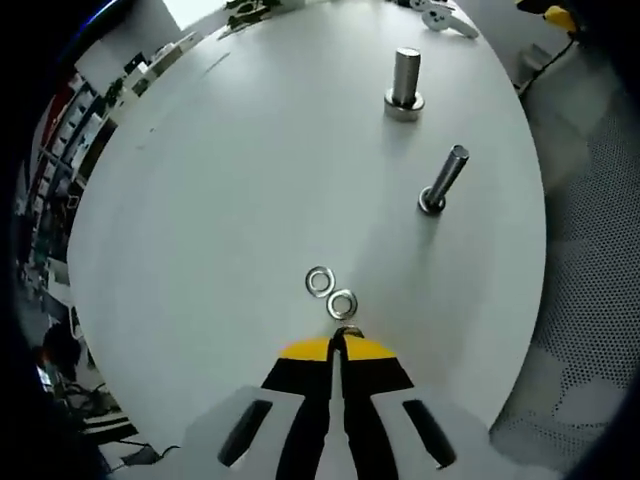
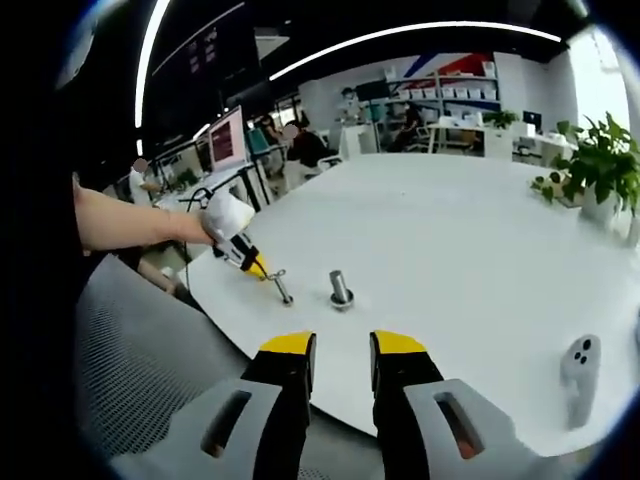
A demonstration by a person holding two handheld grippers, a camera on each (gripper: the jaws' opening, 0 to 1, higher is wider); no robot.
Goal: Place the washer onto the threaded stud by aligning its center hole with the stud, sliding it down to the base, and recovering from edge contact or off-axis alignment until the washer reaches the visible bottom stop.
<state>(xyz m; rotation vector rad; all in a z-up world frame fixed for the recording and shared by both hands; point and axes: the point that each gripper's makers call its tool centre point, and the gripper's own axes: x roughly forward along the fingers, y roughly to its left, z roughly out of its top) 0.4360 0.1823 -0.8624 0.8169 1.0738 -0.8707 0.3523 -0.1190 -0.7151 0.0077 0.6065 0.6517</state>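
Two washers (image 1: 330, 291) lie flat on the white table (image 1: 220, 200) in the left gripper view, touching each other, just ahead of the left gripper (image 1: 337, 345). That gripper is clenched, its yellow tips pressed together, and a small ring of metal peeks out at the very tip; it may be a third washer pinched there, though I cannot tell for sure. Further right and well apart from the washers, a slim threaded stud (image 1: 443, 180) stands on the table, leaning in this view because of the lens, and beyond it a thicker stud (image 1: 404, 82) sits on a wide base. In the right gripper view, the right gripper (image 2: 342, 352) hangs released over the near table edge, jaws apart and gripping nothing, with both studs ahead of it and a white controller (image 2: 580, 366) lying at the far right. The risk, as I judge it, is a thin edge pinch: the washer could pivot or drop on the way over, or meet the stud top off-axis, catch on the threads and jam tilted above the base.
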